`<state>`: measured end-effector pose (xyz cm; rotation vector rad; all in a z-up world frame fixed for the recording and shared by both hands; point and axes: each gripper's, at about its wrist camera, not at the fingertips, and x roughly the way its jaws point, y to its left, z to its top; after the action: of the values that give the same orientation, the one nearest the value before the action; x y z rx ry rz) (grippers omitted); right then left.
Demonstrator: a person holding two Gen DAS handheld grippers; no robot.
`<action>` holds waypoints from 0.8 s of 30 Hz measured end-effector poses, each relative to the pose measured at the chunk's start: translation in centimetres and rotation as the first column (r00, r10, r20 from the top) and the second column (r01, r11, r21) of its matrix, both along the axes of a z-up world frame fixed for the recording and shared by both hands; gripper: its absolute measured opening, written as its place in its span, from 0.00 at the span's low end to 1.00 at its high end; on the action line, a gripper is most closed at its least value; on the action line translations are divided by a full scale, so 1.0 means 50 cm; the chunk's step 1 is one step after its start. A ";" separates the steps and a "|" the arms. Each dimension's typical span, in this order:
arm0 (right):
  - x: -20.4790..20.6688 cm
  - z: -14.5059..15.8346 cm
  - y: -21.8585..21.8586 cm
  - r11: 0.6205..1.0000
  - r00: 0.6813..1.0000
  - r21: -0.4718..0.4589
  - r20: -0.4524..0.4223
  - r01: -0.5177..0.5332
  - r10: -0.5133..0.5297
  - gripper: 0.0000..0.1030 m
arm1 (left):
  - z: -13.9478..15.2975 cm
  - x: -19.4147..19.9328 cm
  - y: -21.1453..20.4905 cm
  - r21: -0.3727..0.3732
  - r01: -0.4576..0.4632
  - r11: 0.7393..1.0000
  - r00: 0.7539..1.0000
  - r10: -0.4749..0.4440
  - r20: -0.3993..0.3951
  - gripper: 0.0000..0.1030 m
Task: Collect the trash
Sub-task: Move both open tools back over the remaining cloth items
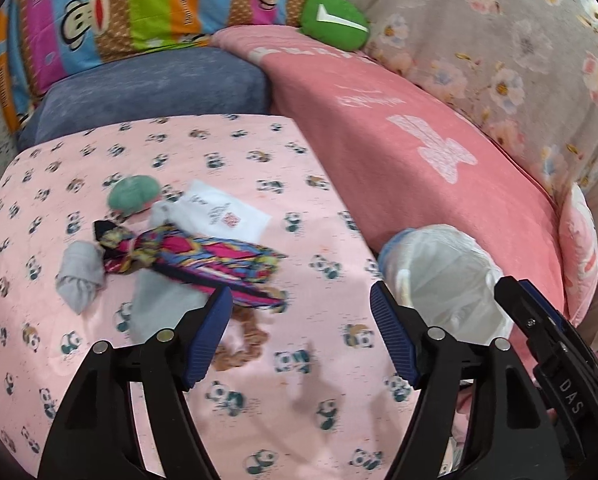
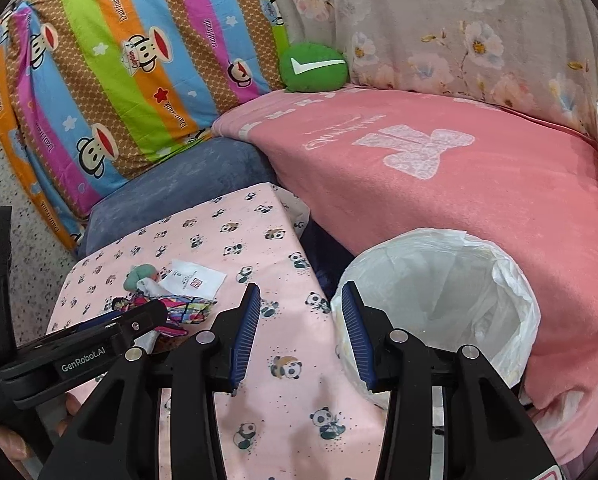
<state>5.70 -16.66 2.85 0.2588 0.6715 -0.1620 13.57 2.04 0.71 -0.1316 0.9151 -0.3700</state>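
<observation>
1. Left gripper (image 1: 301,328): jaws wide, nothing between the pads, hovering over the panda-print cloth (image 1: 283,168) just short of the pile.
2. Right gripper (image 2: 301,334): jaws partly apart, empty, pointing at the gap between the cloth edge and the lined bin (image 2: 511,288).
3. Trash sits in 1 cluster on the cloth, well left of the bin: white paper packet (image 1: 223,212), green wad (image 1: 135,196), grey wad (image 1: 79,276), multicolour patterned fabric bundle (image 1: 195,258), brown scrunchie-like ring (image 1: 243,340) nearest the left pads.
4. Bin stands off the cloth's right edge against the pink blanket (image 1: 419,140); it looks empty.
5. Risk: items overlap, so 1 grab may drag neighbours or pinch the cloth itself.
6. Risk: flat packet gives the pads little edge, likely slip.
7. Risk: floppy bundle may trail and snag the liner rim, or drop in the gap beside the bin.
8. Risk: the 2 grippers are close, collision on crossing.
</observation>
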 end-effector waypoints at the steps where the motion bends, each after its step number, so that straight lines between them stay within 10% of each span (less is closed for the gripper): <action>1: 0.005 -0.001 0.011 1.000 1.000 0.001 -0.003 -0.009 0.009 0.41 | -0.004 0.003 0.016 -0.002 -0.016 1.000 1.000 0.016 -0.007 0.66; 24: 0.112 -0.107 0.281 0.958 0.948 0.050 -0.133 -0.284 0.288 0.41 | -0.125 0.098 0.335 0.045 -0.314 0.948 0.942 0.317 -0.108 0.72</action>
<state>11.29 -2.60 -2.51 0.1770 0.8428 0.1098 18.45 18.80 -5.56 -0.2733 0.9929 -0.0513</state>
